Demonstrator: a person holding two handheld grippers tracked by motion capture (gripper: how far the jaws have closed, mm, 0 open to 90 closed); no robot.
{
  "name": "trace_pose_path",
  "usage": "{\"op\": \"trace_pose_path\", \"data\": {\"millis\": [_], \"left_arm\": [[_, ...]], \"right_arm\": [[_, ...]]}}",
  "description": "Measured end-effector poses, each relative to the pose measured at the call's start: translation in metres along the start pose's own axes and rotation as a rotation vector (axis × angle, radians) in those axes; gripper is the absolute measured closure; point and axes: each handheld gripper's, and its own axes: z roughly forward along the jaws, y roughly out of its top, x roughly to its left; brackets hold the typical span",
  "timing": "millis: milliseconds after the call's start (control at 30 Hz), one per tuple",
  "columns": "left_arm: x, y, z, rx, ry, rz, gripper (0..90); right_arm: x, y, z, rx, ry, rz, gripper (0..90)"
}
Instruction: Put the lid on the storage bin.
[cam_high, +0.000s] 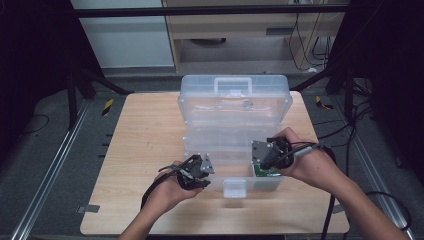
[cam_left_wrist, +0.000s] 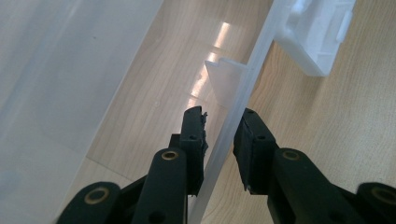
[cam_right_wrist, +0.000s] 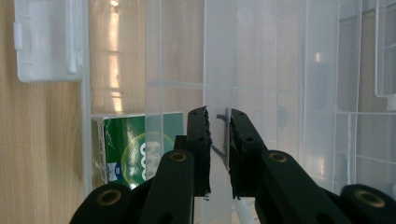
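In the lower middle of the high view, the left gripper (cam_high: 199, 170) sits at the near rim of the clear plastic box (cam_high: 235, 107). In its own view its jaws straddle the box's front wall (cam_left_wrist: 233, 121), one inside and one outside, spread slightly with a gap still showing on each side. To the right, the right gripper (cam_high: 267, 152) reaches into the box; its jaws are pressed nearly together on a thin clear divider (cam_right_wrist: 218, 93). A green packet (cam_right_wrist: 140, 147) lies in the compartment at lower left of that view. The white latch (cam_high: 234, 187) hangs at the box's near edge. Beyond, the lid stands open toward the upper centre on the wooden table (cam_high: 145, 135).
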Motion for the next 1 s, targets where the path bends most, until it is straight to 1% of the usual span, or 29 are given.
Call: {"op": "trace_pose_path", "data": {"millis": [100,133,167,267,500,567,600,633,667,733,767,800,833,867,900,967,1000], "left_arm": [[0.000,0.000,0.000,0.000,0.001,0.001,73.2],[0.001,0.000,0.000,0.006,0.001,0.018,73.2],[0.001,0.000,0.000,0.006,0.001,0.021,73.1],[0.001,0.000,0.000,0.004,0.002,0.018,72.9],[0.001,0.000,-0.001,0.002,0.004,0.025,72.7],[0.001,0.001,-0.001,-0.011,0.010,0.031,71.3],[-0.001,0.001,-0.003,-0.029,0.017,0.008,68.9],[-0.002,0.001,-0.005,-0.051,0.021,-0.015,63.9],[-0.002,0.001,-0.008,-0.070,0.018,-0.021,60.7],[-0.001,0.001,-0.016,-0.104,0.017,-0.003,57.4],[-0.002,0.000,-0.019,-0.119,0.020,-0.010,54.5],[-0.004,-0.001,-0.023,-0.138,0.015,-0.023,53.8],[-0.005,-0.001,-0.028,-0.157,0.008,-0.021,53.7],[-0.006,-0.002,-0.032,-0.170,0.003,-0.036,53.4],[-0.006,-0.002,-0.038,-0.194,0.001,-0.015,53.1],[-0.007,-0.003,-0.049,-0.225,-0.017,-0.020,54.0],[-0.007,-0.003,-0.057,-0.241,-0.022,-0.019,55.1]], "right_arm": [[0.002,0.000,0.000,0.003,0.001,0.004,80.3],[0.002,0.000,0.000,0.003,0.002,0.003,80.3],[0.002,0.000,0.000,0.004,0.006,0.002,80.3],[0.002,0.000,0.000,0.004,0.010,0.002,80.4],[0.001,0.000,0.000,0.005,0.016,0.000,80.3],[0.001,0.000,0.000,0.005,0.016,0.003,80.3],[0.001,0.000,0.000,0.004,0.017,0.001,80.3],[0.000,-0.001,0.000,0.003,0.018,0.002,80.3],[0.000,-0.001,0.000,0.002,0.020,0.002,80.3],[0.000,-0.001,0.000,0.001,0.022,0.000,80.2],[0.000,-0.001,-0.001,0.002,0.021,-0.001,80.3],[0.000,-0.001,-0.001,0.003,0.022,0.004,80.2],[0.000,-0.001,0.000,0.000,0.024,0.001,80.2],[0.000,-0.002,0.000,0.000,0.025,0.005,80.2],[0.000,-0.001,0.000,-0.001,0.025,0.002,80.2],[-0.001,-0.001,0.000,0.001,0.024,0.000,80.1],[-0.001,-0.001,0.000,0.001,0.023,-0.002,80.1]]}}
